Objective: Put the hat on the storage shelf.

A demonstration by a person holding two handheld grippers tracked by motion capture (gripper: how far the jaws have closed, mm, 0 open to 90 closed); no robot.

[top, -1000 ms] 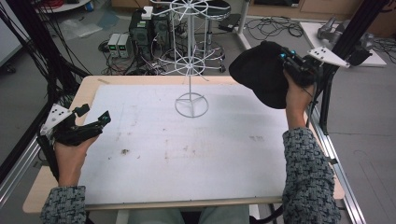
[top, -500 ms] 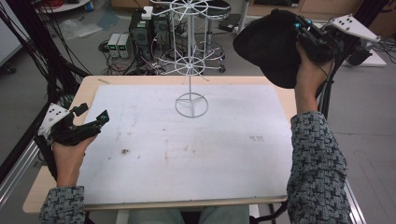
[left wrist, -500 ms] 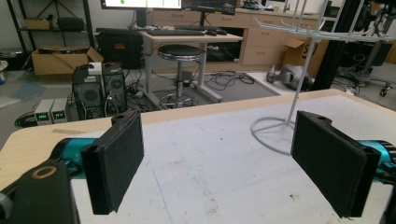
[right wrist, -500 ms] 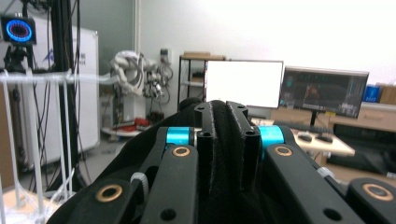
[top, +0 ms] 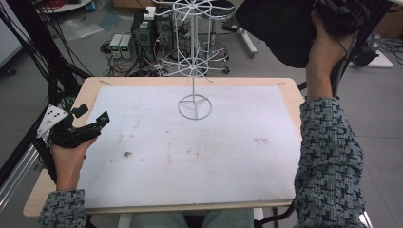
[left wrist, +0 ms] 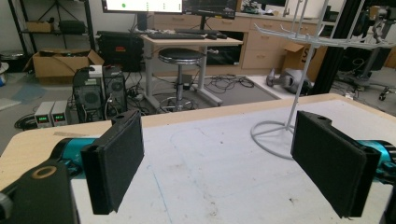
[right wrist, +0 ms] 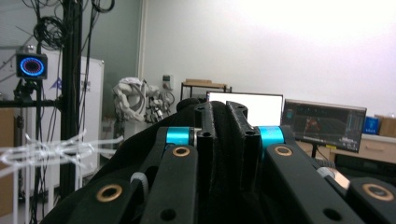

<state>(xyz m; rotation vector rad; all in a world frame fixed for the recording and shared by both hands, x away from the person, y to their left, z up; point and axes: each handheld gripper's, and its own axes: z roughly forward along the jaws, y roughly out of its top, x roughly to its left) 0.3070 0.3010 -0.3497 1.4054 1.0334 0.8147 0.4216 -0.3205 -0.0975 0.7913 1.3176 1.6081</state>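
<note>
Inventory, left to right.

Left gripper [top: 90, 127]: yours, at 8 o'clock on the table [top: 285, 88], resting over the white mat [top: 199, 156]. Jaws spread wide, nothing between them; the pads [left wrist: 119, 161] stand well apart in the left gripper view.

Wire rack [top: 194, 71]: white, tiered, upright at 12 o'clock; its ring base sits on the mat's far half. Arms bare.

Black cap [top: 278, 28]: the item in hand, aloft at 1 o'clock, beyond the table's far right corner and above the rack's height. Judged light, soft and floppy; the crown will sag and swing, the brim should be the stiffer part. Take hold at the brim or a seam edge, since thin fabric may slip from a shallow pinch.

Right gripper [top: 340, 16]: yours, raised at 1 o'clock. Jaws pressed together on a fold of the cap's dark cloth [right wrist: 219, 140], seen along the jaws in the right gripper view.
</note>
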